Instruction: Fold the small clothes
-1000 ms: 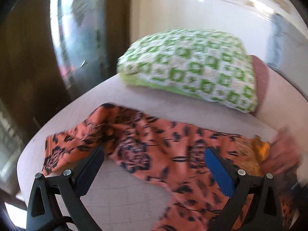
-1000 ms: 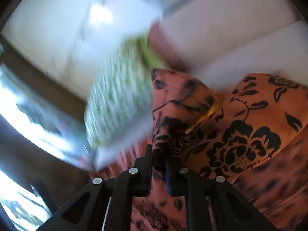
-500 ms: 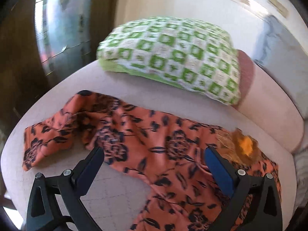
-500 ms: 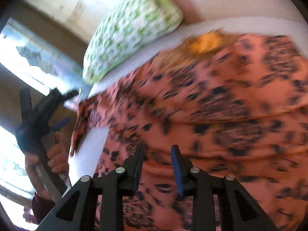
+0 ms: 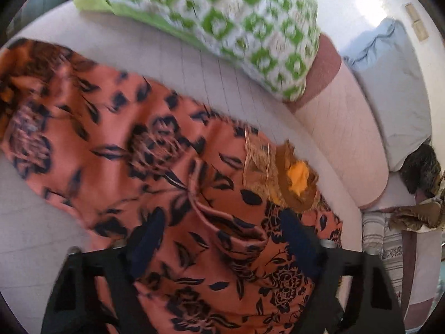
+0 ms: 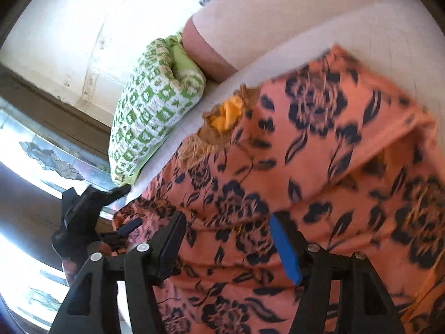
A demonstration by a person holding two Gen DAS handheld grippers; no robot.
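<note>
An orange garment with a dark floral print (image 5: 155, 161) lies spread on a pale bed. It has a straw-coloured trim and a yellow patch (image 5: 297, 176) at one edge. My left gripper (image 5: 222, 239) is open and hovers low over the garment, a raised fold between its fingers. My right gripper (image 6: 228, 239) is open and empty just above the same garment (image 6: 319, 153). The left gripper also shows in the right wrist view (image 6: 91, 217), at the garment's left end.
A green and white patterned pillow (image 5: 222, 22) lies on the bed beyond the garment. A pink bolster (image 5: 347, 139) and a pale blue pillow (image 5: 395, 89) are to the right. A window (image 6: 41, 153) is left of the bed.
My right gripper let go of the garment and opened wider. My left gripper moved right and closer, over the garment's middle. The garment now lies spread flat.
</note>
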